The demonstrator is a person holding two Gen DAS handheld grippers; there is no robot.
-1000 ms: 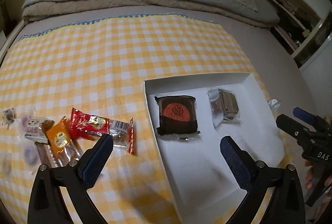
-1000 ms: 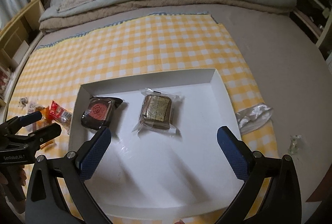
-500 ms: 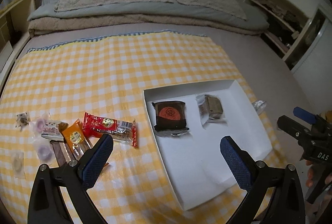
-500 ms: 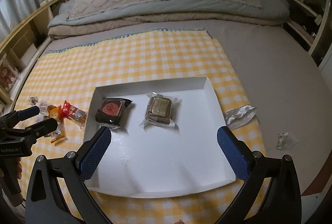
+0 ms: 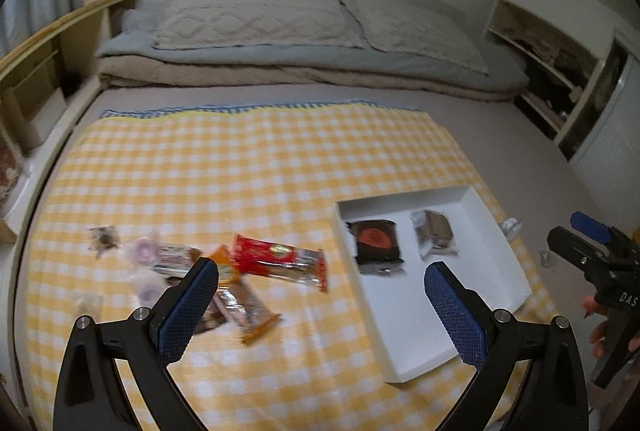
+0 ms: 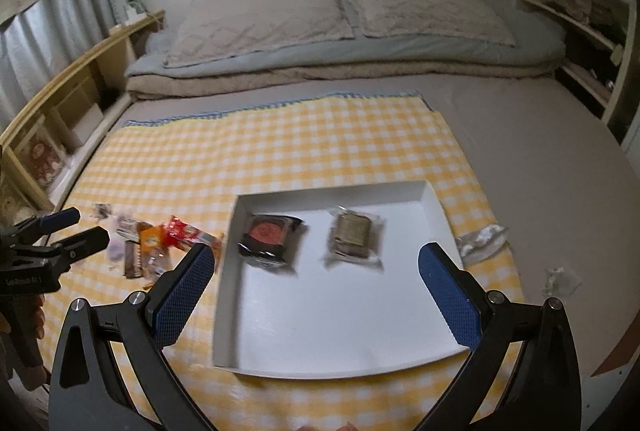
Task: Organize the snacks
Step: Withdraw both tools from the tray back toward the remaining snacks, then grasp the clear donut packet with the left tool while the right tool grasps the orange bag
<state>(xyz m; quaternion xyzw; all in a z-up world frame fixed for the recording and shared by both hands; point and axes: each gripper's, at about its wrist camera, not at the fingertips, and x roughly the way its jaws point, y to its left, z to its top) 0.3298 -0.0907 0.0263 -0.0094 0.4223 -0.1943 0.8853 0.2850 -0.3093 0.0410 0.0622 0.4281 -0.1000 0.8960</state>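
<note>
In the left wrist view, the left gripper (image 5: 320,305) is wide open and holds nothing. It hangs above a yellow checked cloth (image 5: 256,167) that is spread on a bed (image 5: 520,151). A white tray (image 5: 516,271) sits on the cloth. Two snacks lie in the tray near its far wall: a dark snack with a red circle (image 5: 375,241) and a brown snack in clear wrap (image 5: 436,231), side by side but not touching. To the left of the tray, out on the cloth, lies a red snack pack (image 5: 276,259). Farther left of the tray is a small pile with an orange pack (image 5: 225,267) and some blurry little packs. The right gripper (image 5: 588,243) shows past the right side of the tray, and its fingers are apart.

In the right wrist view, the right gripper (image 6: 316,271) is wide open too, with nothing in it. It hangs over the near part of the white tray (image 6: 438,207). The dark snack with a red circle (image 6: 266,233) lies in the far left part of the tray. The brown snack in clear wrap (image 6: 352,233) lies to its right. The red snack pack (image 6: 186,231) and the orange pack (image 6: 150,237) lie on the yellow checked cloth (image 6: 280,143), just left of the tray. A shiny wrapper (image 6: 482,239) lies just right of the tray, at the edge of the cloth. The left gripper (image 6: 74,227) shows far to the left of the tray, past the pile, open a little. Two pillows (image 6: 344,15) lie at the far end of the bed (image 6: 540,159).
</note>
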